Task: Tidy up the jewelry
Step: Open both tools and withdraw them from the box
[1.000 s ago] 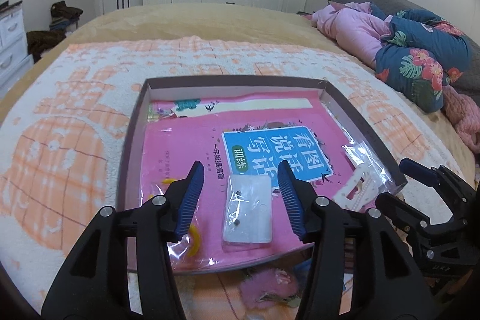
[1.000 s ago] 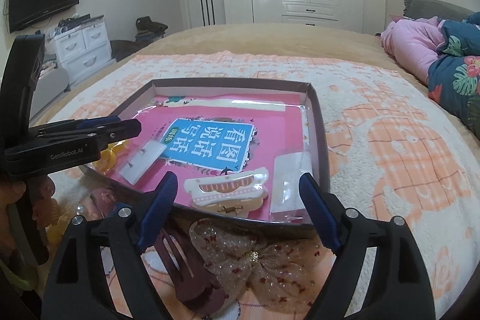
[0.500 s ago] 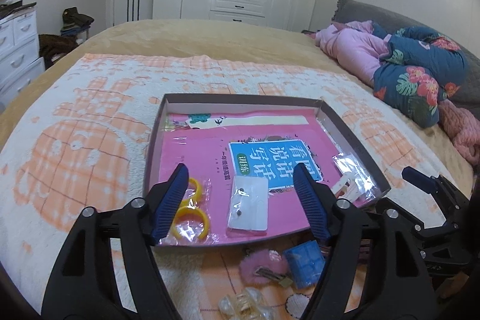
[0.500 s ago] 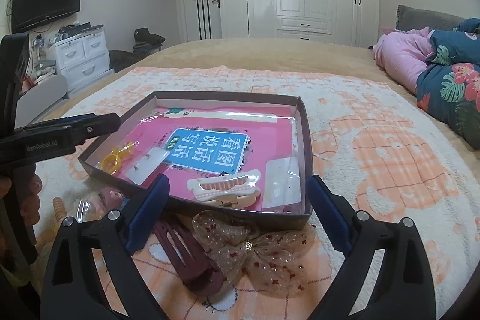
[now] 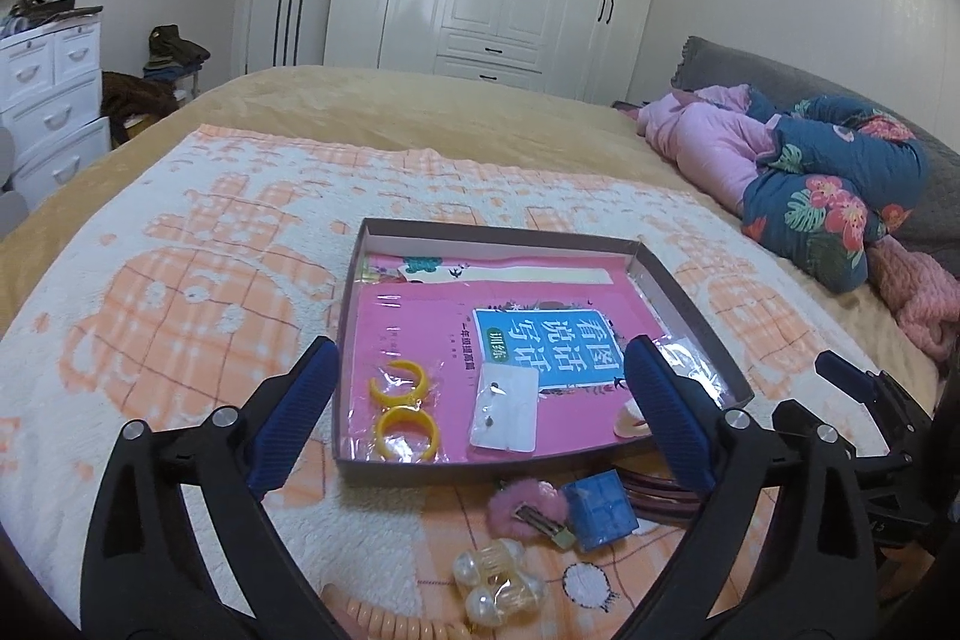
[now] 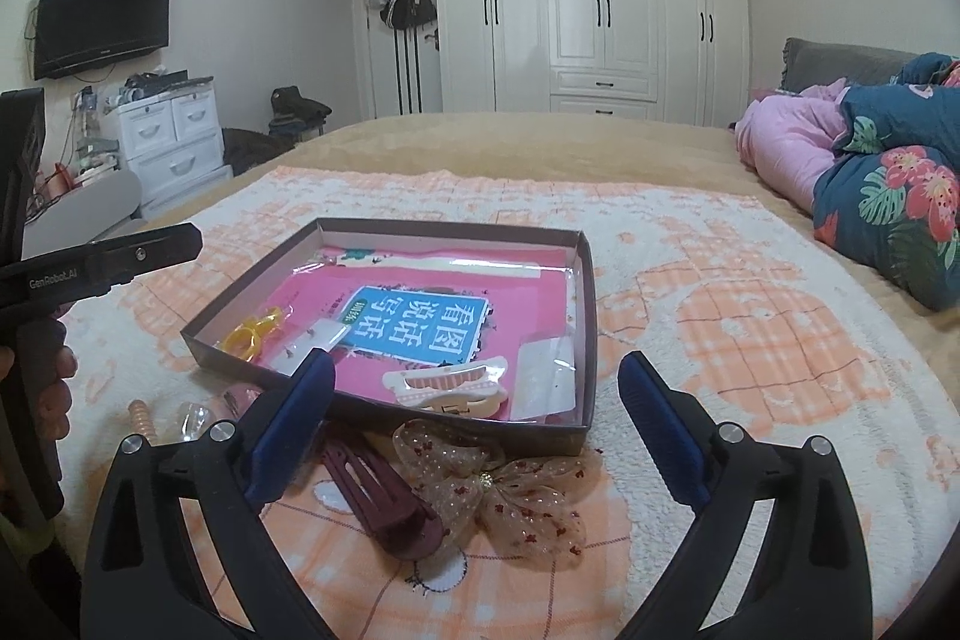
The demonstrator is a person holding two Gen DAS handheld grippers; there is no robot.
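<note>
A shallow brown cardboard box lies on a white-and-orange blanket spread over the bed, and everything else is placed around it. Inside the box, on a pink booklet, two yellow rings in a clear bag sit at the near left corner, with a small white card of ear studs just to their right. In the right wrist view a pink-and-cream hair claw and a clear packet lie by the near right corner. The left tool hovers over the near edge of the box; its jaws have just been opening and stand wide with nothing gripped between them. The right tool is also spread wide and empty, its jaws having just been opening. In front of the box on the blanket rest a pink fluffy clip, a small blue box, a clear clip with pearls, a maroon snap clip and a sheer beige bow.
</note>
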